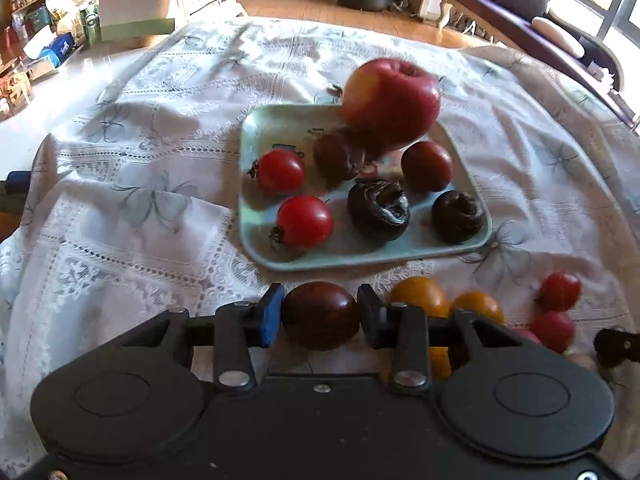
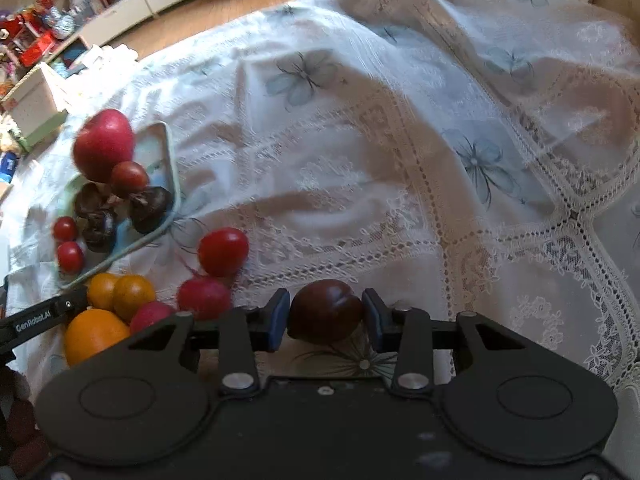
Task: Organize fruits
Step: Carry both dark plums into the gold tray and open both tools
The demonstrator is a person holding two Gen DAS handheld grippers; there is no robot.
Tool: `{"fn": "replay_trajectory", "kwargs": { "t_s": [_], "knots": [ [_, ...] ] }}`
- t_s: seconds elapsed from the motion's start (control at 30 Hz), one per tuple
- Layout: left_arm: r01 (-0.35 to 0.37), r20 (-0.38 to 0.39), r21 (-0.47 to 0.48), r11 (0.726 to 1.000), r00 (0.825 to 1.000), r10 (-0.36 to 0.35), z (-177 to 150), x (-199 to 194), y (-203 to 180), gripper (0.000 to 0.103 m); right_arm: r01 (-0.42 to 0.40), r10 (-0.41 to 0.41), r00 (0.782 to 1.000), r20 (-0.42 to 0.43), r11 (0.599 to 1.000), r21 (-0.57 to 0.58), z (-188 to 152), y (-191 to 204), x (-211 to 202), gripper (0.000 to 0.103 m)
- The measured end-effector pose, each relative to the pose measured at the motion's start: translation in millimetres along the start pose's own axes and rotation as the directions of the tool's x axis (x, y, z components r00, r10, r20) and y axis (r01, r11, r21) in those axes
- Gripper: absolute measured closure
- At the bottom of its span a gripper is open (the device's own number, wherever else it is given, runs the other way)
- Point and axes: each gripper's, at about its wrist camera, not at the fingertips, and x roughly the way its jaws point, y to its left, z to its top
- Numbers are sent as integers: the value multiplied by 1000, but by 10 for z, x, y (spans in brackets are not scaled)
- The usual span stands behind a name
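Observation:
My left gripper (image 1: pixel 320 322) is shut on a dark brown-red tomato (image 1: pixel 320 308), its blue pads pressing both sides, just in front of the pale green tray (image 1: pixel 256 128). On the tray lie a big red apple (image 1: pixel 390 102), two red tomatoes (image 1: pixel 280 172), a dark tomato (image 1: pixel 426 166) and three dark wrinkled fruits (image 1: pixel 378 210). My right gripper (image 2: pixel 325 320) is shut on another dark brown-red fruit (image 2: pixel 325 306) above the lace tablecloth (image 2: pixel 400 160), to the right of the tray (image 2: pixel 168 148).
Loose fruit lies between the grippers: orange-yellow tomatoes (image 1: pixel 418 294), an orange (image 2: pixel 92 334), a red tomato (image 2: pixel 223 251) and pink-red radish-like fruits (image 2: pixel 203 298). Boxes and clutter (image 1: pixel 136 0) stand beyond the table's far left. A sofa (image 1: pixel 520 4) is at the far right.

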Motion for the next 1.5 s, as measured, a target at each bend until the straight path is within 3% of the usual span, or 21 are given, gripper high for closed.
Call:
{"fn": "replay_trajectory", "kwargs": {
  "t_s": [0.27,0.47,0.63,0.77,0.83,0.97,1.2,1.5],
  "knots": [
    [20,79,51,998,997,-24,-103,-829,47,55,-113,121,983,135,992,-64,-212,114,-618,62],
    [-9,134,155,988,991,-12,-565,-1380,72,55,-229,240,955,173,970,-81,-658,225,-1134,62],
    [21,71,147,989,997,-32,-996,-1413,174,55,-215,239,956,168,965,-147,-1119,375,-1303,62],
    [3,50,134,991,999,-10,-1271,-1409,199,55,-215,233,967,105,964,-159,-1435,424,-1230,65],
    [-7,46,135,991,999,1,-1362,-1418,212,55,-191,209,974,88,966,-171,-1540,462,-1177,81],
    [-33,52,114,993,998,27,-1474,-1405,263,55,-148,169,982,80,963,-224,-1698,612,-1129,81],
    [-64,48,109,992,997,59,-1535,-1359,289,55,-162,177,983,53,964,-210,-1707,586,-1078,81],
    [-90,62,116,989,995,84,-1565,-1384,289,51,-155,167,985,39,964,-218,-1802,635,-1045,70]
  ]
}}
